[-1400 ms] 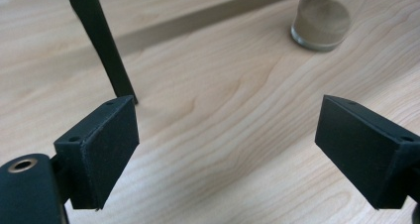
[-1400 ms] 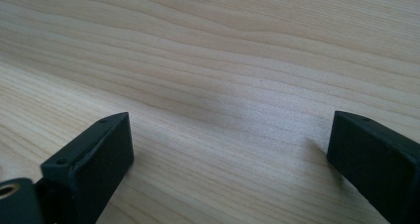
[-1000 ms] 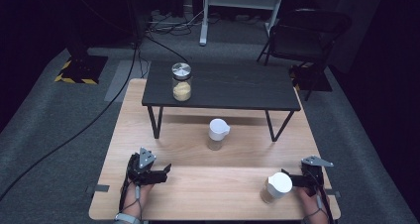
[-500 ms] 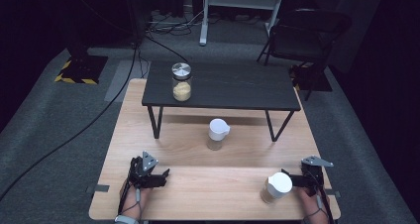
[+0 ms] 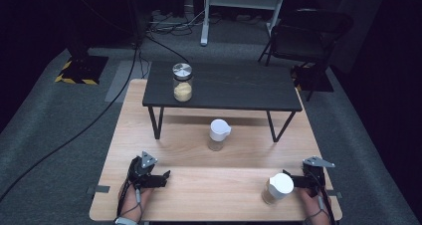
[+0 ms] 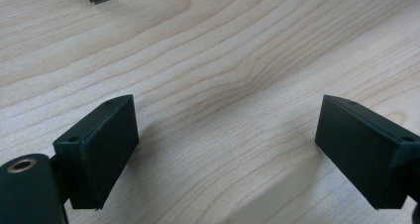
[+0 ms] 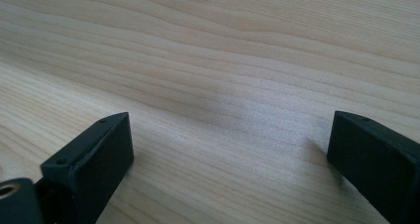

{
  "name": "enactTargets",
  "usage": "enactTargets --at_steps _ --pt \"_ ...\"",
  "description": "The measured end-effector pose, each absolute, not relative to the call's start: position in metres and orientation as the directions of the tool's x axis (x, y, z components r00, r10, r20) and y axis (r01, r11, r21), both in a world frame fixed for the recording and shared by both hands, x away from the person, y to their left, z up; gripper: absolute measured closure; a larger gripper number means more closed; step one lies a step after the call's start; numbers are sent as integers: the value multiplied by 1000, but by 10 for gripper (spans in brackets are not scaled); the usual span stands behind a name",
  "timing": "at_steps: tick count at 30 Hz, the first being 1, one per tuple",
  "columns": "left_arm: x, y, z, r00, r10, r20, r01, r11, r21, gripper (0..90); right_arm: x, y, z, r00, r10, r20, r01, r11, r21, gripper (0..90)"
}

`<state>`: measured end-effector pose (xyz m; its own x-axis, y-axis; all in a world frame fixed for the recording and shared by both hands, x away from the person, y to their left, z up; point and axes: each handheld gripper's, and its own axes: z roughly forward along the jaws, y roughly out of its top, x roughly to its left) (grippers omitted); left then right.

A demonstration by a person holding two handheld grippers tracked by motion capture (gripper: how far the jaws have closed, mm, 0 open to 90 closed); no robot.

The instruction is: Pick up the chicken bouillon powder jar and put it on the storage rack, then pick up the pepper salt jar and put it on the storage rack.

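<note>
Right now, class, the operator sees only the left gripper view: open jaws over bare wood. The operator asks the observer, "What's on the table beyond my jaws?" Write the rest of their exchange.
Observer: A white-lidded cup stands mid-table, in front of a low black table.
Operator: Anything on that black table?
Observer: A glass jar with a metal lid, part-filled with something yellowish, near its left end.
Operator: And the other hand?
Observer: The right gripper is open with nothing between its jaws.
Operator: Anything near it?
Observer: A second white-lidded container stands close beside it.
</note>
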<state>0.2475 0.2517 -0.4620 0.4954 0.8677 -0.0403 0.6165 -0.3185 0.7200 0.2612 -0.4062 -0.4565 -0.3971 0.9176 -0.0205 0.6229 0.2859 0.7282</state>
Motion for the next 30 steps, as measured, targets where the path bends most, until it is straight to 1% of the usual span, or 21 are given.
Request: enactTargets --at_steps 5,30 --pt "248 248 -461 504 863 -11 610 -347 712 92 261 -406 -456 -397 918 -21 623 286 728 39" --pt "251 248 -460 497 867 -16 619 -342 708 74 263 -405 -456 -398 917 -22 625 288 726 32"
